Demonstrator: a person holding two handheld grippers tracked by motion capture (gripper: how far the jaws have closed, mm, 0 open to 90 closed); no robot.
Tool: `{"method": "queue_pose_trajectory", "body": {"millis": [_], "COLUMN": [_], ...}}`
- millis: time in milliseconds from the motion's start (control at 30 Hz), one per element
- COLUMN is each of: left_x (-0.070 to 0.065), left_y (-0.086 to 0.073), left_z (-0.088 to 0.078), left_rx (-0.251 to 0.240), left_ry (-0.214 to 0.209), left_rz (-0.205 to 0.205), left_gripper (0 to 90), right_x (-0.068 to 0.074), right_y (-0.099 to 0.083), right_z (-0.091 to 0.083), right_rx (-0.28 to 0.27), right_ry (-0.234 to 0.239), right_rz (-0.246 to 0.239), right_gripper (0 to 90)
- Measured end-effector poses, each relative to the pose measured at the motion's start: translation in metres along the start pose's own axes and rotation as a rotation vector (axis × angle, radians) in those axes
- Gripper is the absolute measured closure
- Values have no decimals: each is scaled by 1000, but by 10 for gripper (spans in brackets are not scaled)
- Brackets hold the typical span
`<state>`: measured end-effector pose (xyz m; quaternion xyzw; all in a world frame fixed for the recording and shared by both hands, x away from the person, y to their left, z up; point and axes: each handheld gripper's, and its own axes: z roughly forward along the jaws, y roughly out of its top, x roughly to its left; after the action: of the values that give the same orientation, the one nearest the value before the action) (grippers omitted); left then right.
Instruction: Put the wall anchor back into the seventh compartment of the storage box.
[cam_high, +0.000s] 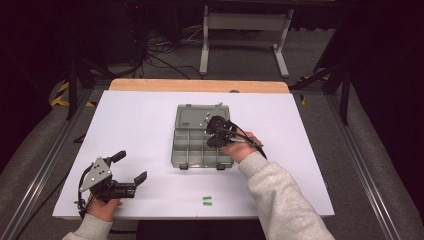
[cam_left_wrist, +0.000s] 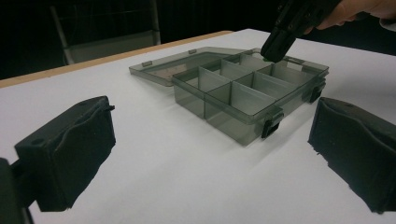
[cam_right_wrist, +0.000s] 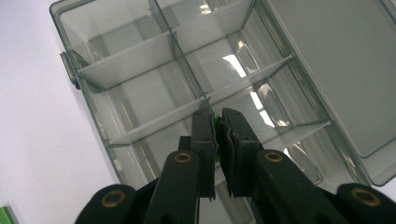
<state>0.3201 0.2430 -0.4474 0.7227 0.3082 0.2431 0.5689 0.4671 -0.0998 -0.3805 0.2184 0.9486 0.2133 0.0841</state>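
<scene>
A clear grey compartment box (cam_high: 192, 150) lies open mid-table, its lid (cam_high: 192, 116) laid flat behind it. My right gripper (cam_high: 214, 132) hangs over the box's right-hand compartments, pointing down. In the right gripper view the right gripper (cam_right_wrist: 215, 116) is shut on a small green piece (cam_right_wrist: 216, 122), just above a divider crossing of the box (cam_right_wrist: 140, 84). My left gripper (cam_high: 131, 166) rests at the front left of the table, open and with nothing between its jaws. The left gripper view has the left gripper (cam_left_wrist: 210, 140) facing the box (cam_left_wrist: 243, 100), with the right gripper (cam_left_wrist: 274, 52) above the box's far side.
Two small green pieces (cam_high: 207, 200) lie on the white sheet near the front edge, in front of the box. One green piece (cam_right_wrist: 4, 213) shows at the lower left corner of the right gripper view. A bare wooden strip (cam_high: 200, 85) runs along the table's far edge.
</scene>
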Motion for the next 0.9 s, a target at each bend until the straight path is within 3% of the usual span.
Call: {"method": "queue_pose_trajectory", "body": {"millis": [900], "left_x": [0], "left_y": [0], "left_z": [0], "left_rx": [9], "left_ry": [-7], "left_rz": [4], "left_gripper": [9], "right_x": [7], "right_y": [-10], "right_z": [22], "right_rx": [49], "right_ry": [41], "right_rz": [-3], "right_gripper": [835]}}
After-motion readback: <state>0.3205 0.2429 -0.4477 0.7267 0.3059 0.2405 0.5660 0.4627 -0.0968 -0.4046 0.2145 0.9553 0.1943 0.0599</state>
